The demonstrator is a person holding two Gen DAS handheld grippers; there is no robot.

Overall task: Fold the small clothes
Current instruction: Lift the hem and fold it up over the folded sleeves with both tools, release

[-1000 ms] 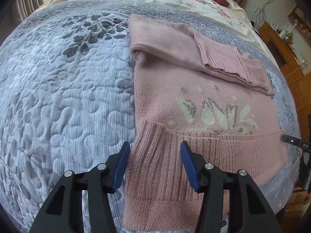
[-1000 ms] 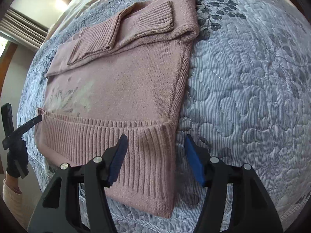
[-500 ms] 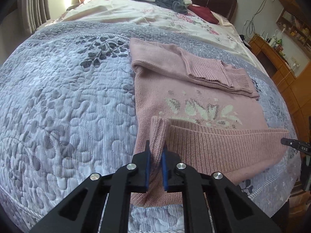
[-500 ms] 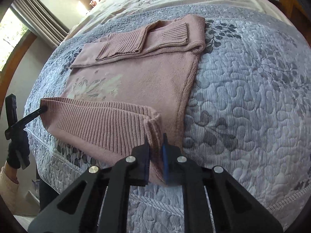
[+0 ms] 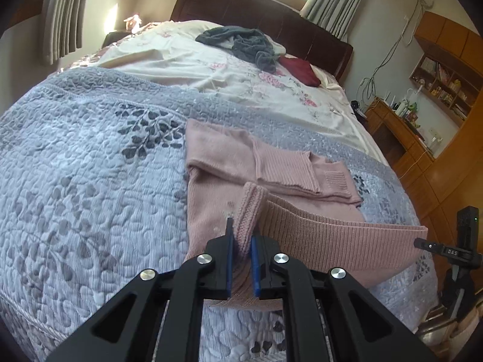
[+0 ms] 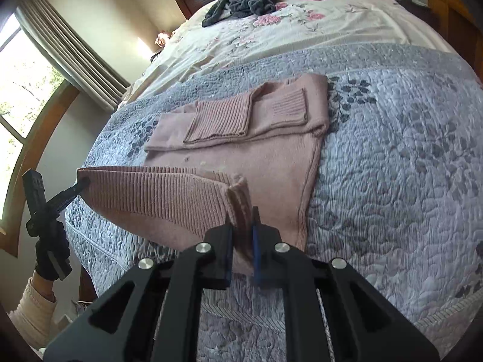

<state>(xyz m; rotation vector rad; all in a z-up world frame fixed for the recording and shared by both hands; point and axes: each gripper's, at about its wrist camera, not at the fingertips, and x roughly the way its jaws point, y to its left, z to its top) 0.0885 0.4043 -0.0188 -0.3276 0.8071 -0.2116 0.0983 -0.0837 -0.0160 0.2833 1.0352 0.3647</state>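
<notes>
A pink knit sweater lies on the grey quilted bedspread, its sleeves folded across the chest. My left gripper is shut on one corner of the ribbed hem, lifted off the bed. My right gripper is shut on the other hem corner of the sweater. The ribbed hem band hangs taut between the two grippers and covers the lower front of the sweater. In the right wrist view the left gripper shows at the far end of the hem, held by a gloved hand.
A grey garment and a dark red garment lie at the head of the bed on a floral sheet. A wooden desk and shelves stand to the right of the bed. Curtains and a window are on the other side.
Both grippers went from open around the hem corners to shut on them, then rose and carried the hem up and forward over the sweater's printed front.
</notes>
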